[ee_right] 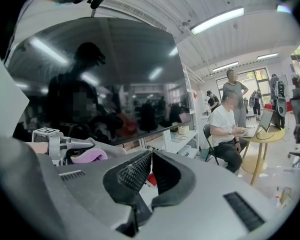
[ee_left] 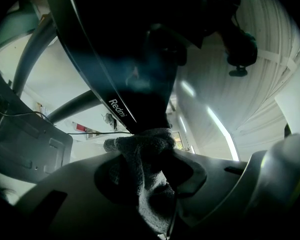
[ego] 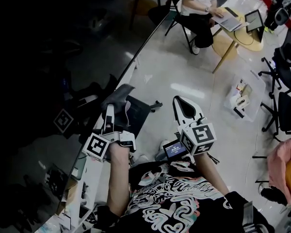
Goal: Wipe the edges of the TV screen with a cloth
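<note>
The grey cloth [ee_left: 140, 149] was bunched up between the jaws of the left tool [ee_left: 152, 170], which were clenched on it. Its crumpled top touched the edge of the TV screen [ee_left: 140, 59], just beside the white "Redmi" print [ee_left: 117, 109] on the dark frame strip. In the head view the cloth showed as a dark fold over the tool's tips. It lay against the screen's long edge, which ran aslant from the upper middle down toward the person's left forearm [ego: 117, 178]. The glass itself was black and filled the left of that view, with a faint reflection of the marker cube.

The right tool [ee_right: 151, 153] hung apart from the screen, to the right of the left one. Its ribbed pads [ee_right: 132, 174] were closed tip to tip with nothing between them. A small lit display [ego: 174, 149] sat on it just beside its marker cube [ego: 199, 137]. From that tool's own view the screen stood wide ahead and mirrored the room's ceiling lights. The left tool appeared low at the left there, with something pink [ee_right: 87, 156] beside it.

Beyond the screen's far edge lay a pale floor [ego: 174, 67]. There a seated person [ego: 200, 6] in a white top worked at a laptop [ego: 228, 21] on a round wooden worktop [ego: 245, 35]. A clear box [ego: 241, 98] of small items sat on the floor to the right. Black office chairs [ego: 286, 72] stood along the right side, with a pink garment [ego: 286, 164] below them.
</note>
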Demonstrator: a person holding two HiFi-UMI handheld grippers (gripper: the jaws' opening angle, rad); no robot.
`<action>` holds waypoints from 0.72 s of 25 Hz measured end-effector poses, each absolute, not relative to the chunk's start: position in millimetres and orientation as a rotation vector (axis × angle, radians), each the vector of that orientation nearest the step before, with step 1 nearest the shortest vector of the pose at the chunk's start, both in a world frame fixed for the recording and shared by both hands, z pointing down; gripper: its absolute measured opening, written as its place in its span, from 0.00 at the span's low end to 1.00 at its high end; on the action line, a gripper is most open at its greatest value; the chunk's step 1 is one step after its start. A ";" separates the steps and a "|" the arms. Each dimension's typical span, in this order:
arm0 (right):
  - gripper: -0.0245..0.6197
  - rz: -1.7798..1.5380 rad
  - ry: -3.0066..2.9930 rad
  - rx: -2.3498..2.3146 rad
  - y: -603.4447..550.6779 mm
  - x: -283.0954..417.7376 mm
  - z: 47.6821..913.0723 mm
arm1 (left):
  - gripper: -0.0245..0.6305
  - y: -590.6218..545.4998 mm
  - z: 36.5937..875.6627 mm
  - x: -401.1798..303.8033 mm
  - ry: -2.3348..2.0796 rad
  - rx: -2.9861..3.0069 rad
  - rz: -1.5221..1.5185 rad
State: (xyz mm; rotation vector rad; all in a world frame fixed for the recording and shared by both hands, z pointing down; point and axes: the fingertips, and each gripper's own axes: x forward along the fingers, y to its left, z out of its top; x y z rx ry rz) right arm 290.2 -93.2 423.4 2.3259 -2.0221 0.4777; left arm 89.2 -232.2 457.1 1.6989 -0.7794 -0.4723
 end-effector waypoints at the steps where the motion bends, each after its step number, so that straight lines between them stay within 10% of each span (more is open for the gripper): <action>1: 0.08 0.475 -2.027 2.324 -94.0 290.4 422.8 | 0.25 -232.5 456.2 89.9 -0.774 1.695 -0.480; 18: 0.08 0.435 -2.023 2.330 -91.7 297.8 431.1 | 0.26 -247.0 462.2 87.8 -0.738 1.695 -0.521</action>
